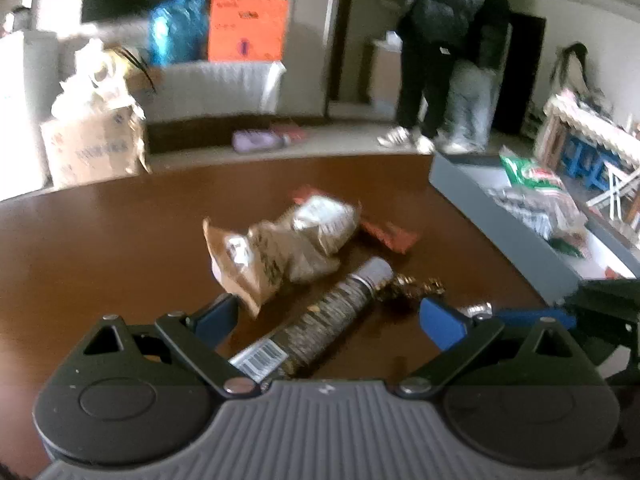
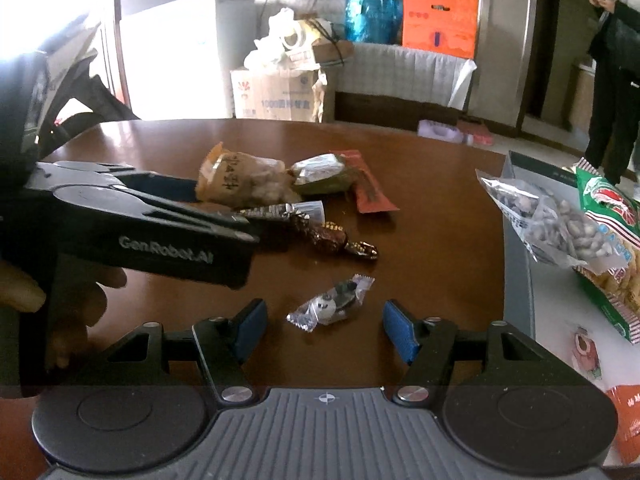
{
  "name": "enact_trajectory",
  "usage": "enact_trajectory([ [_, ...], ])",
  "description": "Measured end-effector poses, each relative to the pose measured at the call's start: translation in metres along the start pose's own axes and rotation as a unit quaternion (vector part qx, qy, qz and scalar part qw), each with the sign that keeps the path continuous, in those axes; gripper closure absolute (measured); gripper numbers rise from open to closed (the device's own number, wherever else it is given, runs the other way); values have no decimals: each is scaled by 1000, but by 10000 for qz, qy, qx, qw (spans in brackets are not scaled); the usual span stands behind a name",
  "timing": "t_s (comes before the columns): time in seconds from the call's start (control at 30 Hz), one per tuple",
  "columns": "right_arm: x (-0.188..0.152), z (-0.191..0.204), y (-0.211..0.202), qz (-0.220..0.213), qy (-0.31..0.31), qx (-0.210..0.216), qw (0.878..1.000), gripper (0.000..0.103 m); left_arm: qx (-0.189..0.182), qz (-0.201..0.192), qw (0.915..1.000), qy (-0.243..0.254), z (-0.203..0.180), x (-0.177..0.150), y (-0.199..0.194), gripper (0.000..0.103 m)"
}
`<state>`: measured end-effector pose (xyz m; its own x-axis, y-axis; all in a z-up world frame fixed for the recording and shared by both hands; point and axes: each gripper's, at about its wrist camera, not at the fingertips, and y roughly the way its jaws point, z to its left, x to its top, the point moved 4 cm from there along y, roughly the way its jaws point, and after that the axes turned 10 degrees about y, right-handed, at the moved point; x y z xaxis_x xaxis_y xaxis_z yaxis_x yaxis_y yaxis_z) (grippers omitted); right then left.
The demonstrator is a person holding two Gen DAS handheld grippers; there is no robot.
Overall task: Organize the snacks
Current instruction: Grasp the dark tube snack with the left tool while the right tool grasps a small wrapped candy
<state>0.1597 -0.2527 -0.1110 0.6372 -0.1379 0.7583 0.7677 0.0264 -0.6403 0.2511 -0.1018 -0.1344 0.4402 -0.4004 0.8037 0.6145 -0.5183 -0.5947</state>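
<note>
Between the gaping right tongs (image 2: 323,326), a small clear-wrapped candy (image 2: 330,303); left tongs (image 1: 336,320) gaping over a long tube snack (image 1: 320,316).

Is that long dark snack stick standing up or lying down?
Lying flat. The stick rests lengthwise on the table, between the open left gripper's fingers.

Right tongs (image 2: 324,326) spread, small clear candy packet (image 2: 331,304) between blue pads.

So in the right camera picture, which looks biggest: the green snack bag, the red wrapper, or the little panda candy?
1. green snack bag, though it sits nearer and runs off the edge.
2. red wrapper.
3. panda candy, smallest even though it is closest.
</note>
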Motion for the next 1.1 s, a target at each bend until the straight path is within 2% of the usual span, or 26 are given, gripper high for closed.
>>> enact_trajectory([
  [0.03, 0, 0, 1, -9, -13, 9, 10000, 38, -90, 112, 9999, 30, -2, 0, 5, 6],
  [0.13, 1, 0, 1, -26, -13, 25, 10000, 40, -81, 117, 9996, 261, -10, 1, 7, 16],
  [0.17, 1, 1, 1, -35, -50, 49, 10000, 40, -121, 94, 9995, 288, -12, 1, 7, 23],
  [0.23, 0, 4, 0, -49, -135, 127, 9998, 47, -229, 18, 9992, 324, -17, -1, 6, 37],
  [0.3, -1, 9, -1, -31, -227, 215, 9995, 54, -174, 14, 9990, 411, -21, -2, 6, 70],
  [0.33, -1, 10, -2, -24, -254, 246, 9994, 60, -116, 25, 9988, 475, -22, -2, 7, 75],
  [0.37, -1, 9, -2, -15, -263, 252, 9993, 61, -147, 17, 9987, 478, -24, -2, 6, 78],
  [0.5, 1, 4, -5, 15, -245, 237, 9994, 72, -209, -10, 9992, 345, -20, -3, 4, 80],
  [0.63, 2, 3, -8, 107, -304, 255, 9992, 81, -86, -9, 9995, 315, -21, -9, -3, 80],
  [1.1, -1, 11, -33, 92, -512, 390, 9979, 81, 352, 15, 9993, 147, -30, -41, -53, 81],
])
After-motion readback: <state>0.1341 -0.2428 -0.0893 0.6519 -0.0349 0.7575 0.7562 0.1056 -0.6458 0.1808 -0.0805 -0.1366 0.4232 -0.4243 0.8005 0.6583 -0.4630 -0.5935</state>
